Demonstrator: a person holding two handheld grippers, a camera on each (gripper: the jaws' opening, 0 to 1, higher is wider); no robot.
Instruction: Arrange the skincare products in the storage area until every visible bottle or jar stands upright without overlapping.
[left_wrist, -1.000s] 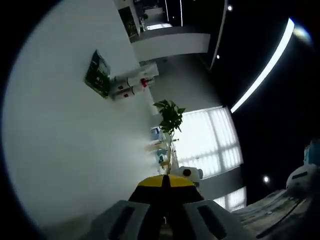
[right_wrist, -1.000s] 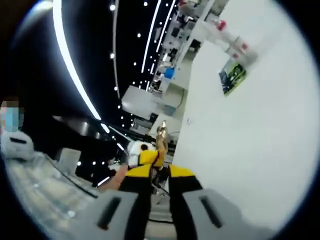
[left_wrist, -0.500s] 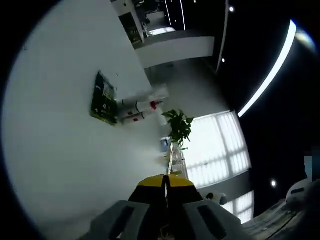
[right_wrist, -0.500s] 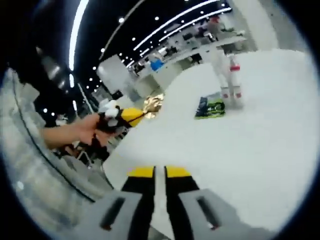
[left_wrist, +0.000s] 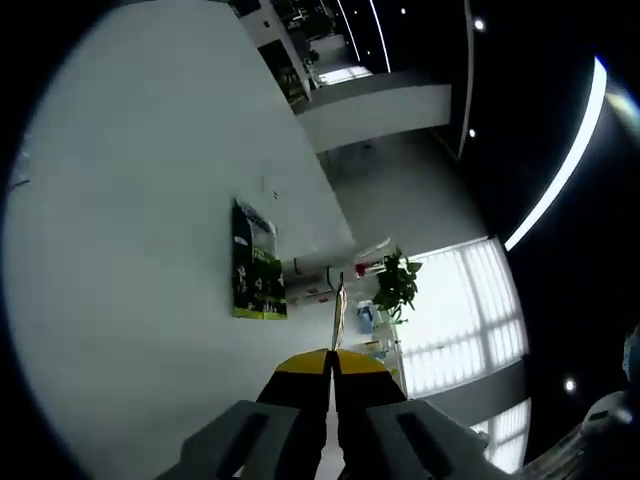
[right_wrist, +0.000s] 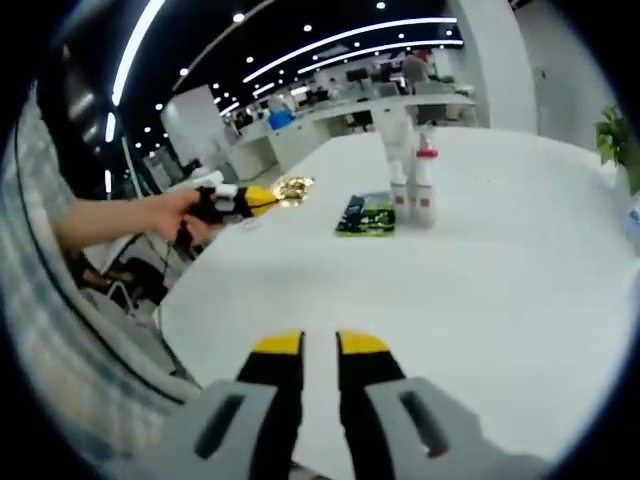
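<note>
- Holding my right gripper (right_wrist: 320, 345) above the near part of the broad white tabletop (right_wrist: 520, 300), I kept its yellow-tipped jaws a narrow slit apart with nothing between them.
- My left gripper (left_wrist: 331, 362) had its yellow tips pressed together, and a thin gold foil strip (left_wrist: 337, 312) stood out from between them, so it was clamped on that strip.
- From the right gripper view, that left gripper (right_wrist: 262, 198) sat out at the table's left side in my hand (right_wrist: 130, 222), with the crinkled gold foil at its tip (right_wrist: 290, 187).
- Two white bottles with red markings (right_wrist: 412, 185) stood upright, side by side and close together, well away across the table from my right jaws.
- Just beside the bottles lay a flat green and dark printed packet (right_wrist: 365, 214), resting on the tabletop.
- Through the left gripper view, rolled sideways, the same packet (left_wrist: 255, 262) and bottles (left_wrist: 325, 280) appeared beyond my closed tips, with a leafy green potted plant (left_wrist: 396, 285) behind them near bright windows.
</note>
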